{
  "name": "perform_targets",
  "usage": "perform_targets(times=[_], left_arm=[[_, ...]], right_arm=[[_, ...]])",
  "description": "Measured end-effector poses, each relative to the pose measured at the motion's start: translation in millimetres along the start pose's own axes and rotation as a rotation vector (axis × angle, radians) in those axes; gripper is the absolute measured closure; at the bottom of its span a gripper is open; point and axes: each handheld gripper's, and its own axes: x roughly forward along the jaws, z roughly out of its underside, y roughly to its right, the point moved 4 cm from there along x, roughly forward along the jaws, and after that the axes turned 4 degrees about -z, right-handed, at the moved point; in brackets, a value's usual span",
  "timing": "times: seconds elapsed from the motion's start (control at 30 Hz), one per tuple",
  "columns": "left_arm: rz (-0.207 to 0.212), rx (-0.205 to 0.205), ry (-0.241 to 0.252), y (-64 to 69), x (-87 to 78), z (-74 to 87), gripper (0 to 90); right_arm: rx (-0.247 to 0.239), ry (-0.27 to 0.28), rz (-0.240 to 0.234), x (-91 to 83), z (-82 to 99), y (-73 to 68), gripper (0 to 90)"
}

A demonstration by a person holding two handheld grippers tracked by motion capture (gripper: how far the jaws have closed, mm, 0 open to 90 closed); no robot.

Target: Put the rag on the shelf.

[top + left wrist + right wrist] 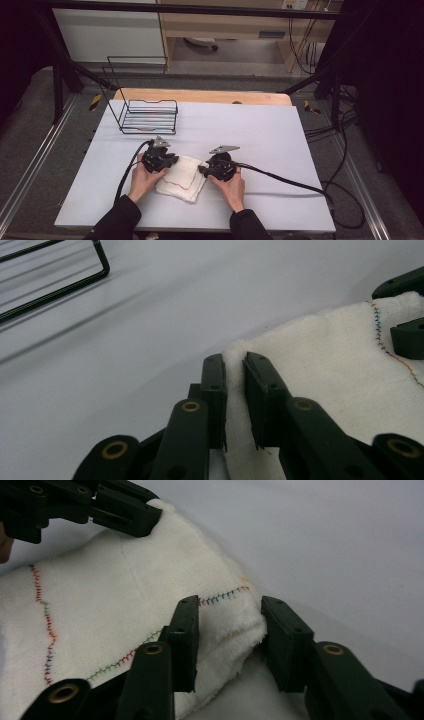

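Note:
A folded white cloth with coloured stitching lies on the pale table between my two grippers. My left gripper is at the cloth's left far corner. In the left gripper view its jaws stand close together with a fold of the cloth pinched between them, so my left gripper is shut on it. My right gripper is at the cloth's right far corner. In the right gripper view my right gripper is open, with the cloth corner lying between its jaws and a gap beside the right jaw.
A black wire rack stands at the table's back left, its edge showing in the left gripper view. Cables trail from both grippers, the right one across the table. Black frame bars and floor cables surround the table.

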Motion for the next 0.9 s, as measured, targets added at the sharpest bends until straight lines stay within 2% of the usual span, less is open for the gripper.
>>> perform_targets(times=[0.13,0.23,0.37,0.6,0.8,0.9], left_arm=[[0.005,-0.007,0.002,-0.5,0.0,0.1,78.1],[0.013,-0.018,0.006,-1.3,-0.2,0.8,78.1],[0.017,-0.024,0.009,-1.3,-0.8,1.0,79.6],[0.036,-0.06,0.016,-3.6,-4.2,0.5,82.5],[0.045,-0.071,0.075,-4.3,-19.2,-4.0,82.9],[0.043,-0.064,0.107,-4.5,-29.3,-5.6,82.9]], right_arm=[[0.049,-0.001,-0.022,0.9,0.6,-2.2,73.9],[0.066,-0.002,-0.029,1.0,0.6,-2.8,77.3],[0.057,0.0,-0.031,0.8,0.7,-3.0,79.3],[0.05,0.007,-0.037,-1.7,-1.0,-3.7,80.9],[0.029,0.054,-0.058,-13.0,-6.6,-8.8,81.1],[-0.005,0.081,-0.059,-20.6,-11.1,-15.8,81.1]])
